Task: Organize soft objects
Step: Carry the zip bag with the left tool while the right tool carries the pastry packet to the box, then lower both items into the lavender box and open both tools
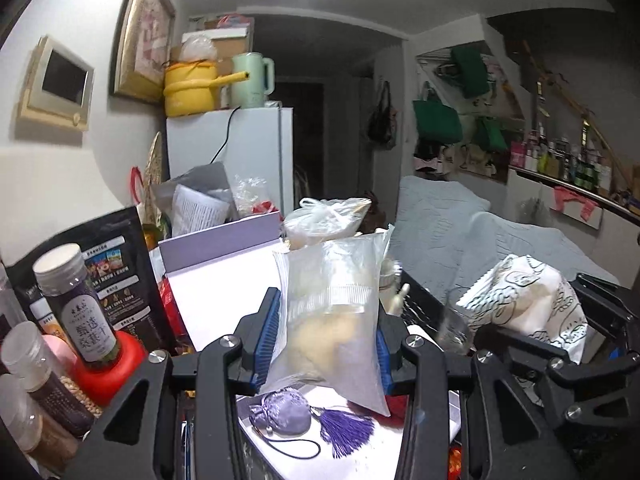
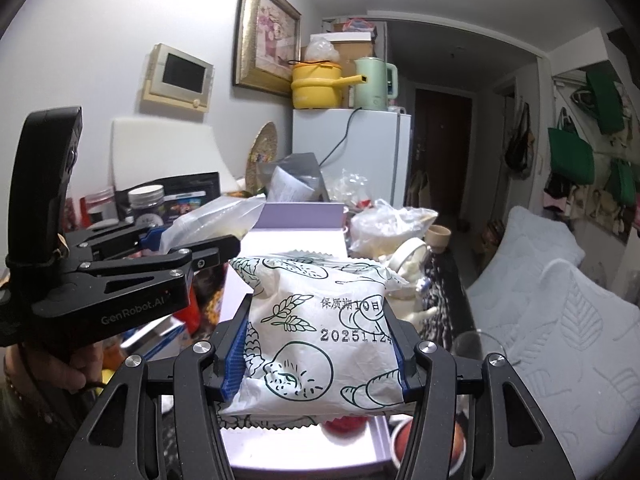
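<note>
Left wrist view: my left tongs (image 1: 326, 344) pinch a clear bag (image 1: 332, 320) mid-frame; it's limp and slippery, so I hold low. Right tongs (image 2: 320, 356) clamp the puffy snack pack (image 2: 320, 328), light and crushable, by its sides.

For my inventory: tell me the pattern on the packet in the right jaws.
White bread packet with dark green line drawings, clearest in the right wrist view.

A lived-in home — fridge (image 2: 352, 156), framed picture (image 2: 266, 34), sofa cushions (image 2: 560, 300), hanging tote bags (image 2: 570, 160).
</note>
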`<state>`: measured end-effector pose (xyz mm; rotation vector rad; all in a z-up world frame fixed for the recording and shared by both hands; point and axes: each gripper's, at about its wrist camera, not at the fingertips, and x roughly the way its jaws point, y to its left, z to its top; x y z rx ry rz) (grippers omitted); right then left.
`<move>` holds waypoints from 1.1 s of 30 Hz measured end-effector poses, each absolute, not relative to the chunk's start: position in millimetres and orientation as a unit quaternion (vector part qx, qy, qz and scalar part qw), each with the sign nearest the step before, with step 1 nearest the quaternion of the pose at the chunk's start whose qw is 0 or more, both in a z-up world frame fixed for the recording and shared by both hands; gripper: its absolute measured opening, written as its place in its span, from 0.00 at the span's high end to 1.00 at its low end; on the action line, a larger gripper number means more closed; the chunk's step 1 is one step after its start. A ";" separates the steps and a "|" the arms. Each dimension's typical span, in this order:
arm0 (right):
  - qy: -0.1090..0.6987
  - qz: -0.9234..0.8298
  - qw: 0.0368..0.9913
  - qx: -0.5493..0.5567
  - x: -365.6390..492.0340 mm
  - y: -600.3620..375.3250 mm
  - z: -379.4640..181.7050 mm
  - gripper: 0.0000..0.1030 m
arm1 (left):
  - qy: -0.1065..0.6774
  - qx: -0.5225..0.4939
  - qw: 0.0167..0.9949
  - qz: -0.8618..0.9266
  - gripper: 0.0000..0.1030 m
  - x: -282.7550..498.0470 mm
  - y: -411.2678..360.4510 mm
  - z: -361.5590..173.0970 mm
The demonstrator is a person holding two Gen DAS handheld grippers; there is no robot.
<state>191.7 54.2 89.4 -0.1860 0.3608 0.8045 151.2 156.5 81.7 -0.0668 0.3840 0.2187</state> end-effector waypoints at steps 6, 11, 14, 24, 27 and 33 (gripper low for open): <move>0.187 0.393 0.897 -0.079 219.7 69.2 79.7 0.46 | 0.202 -0.038 0.971 0.123 0.61 176.2 168.1 63.4; 0.200 0.394 0.894 -0.076 240.3 82.7 65.8 0.46 | 0.233 -0.029 0.964 0.126 0.61 198.2 174.3 43.6; 0.209 0.394 0.892 -0.077 251.4 90.1 55.2 0.46 | 0.249 -0.027 0.959 0.135 0.61 208.3 178.5 33.4; 0.254 0.386 0.884 -0.079 287.0 103.4 25.2 0.46 | 0.309 -0.023 0.940 0.140 0.61 241.6 185.1 -6.3; 0.277 0.379 0.879 -0.085 297.7 104.5 15.3 0.46 | 0.329 -0.017 0.934 0.140 0.61 251.0 183.8 -20.4; 0.305 0.361 0.876 -0.092 311.8 102.6 2.1 0.46 | 0.370 -0.010 0.919 0.136 0.61 265.3 179.0 -49.1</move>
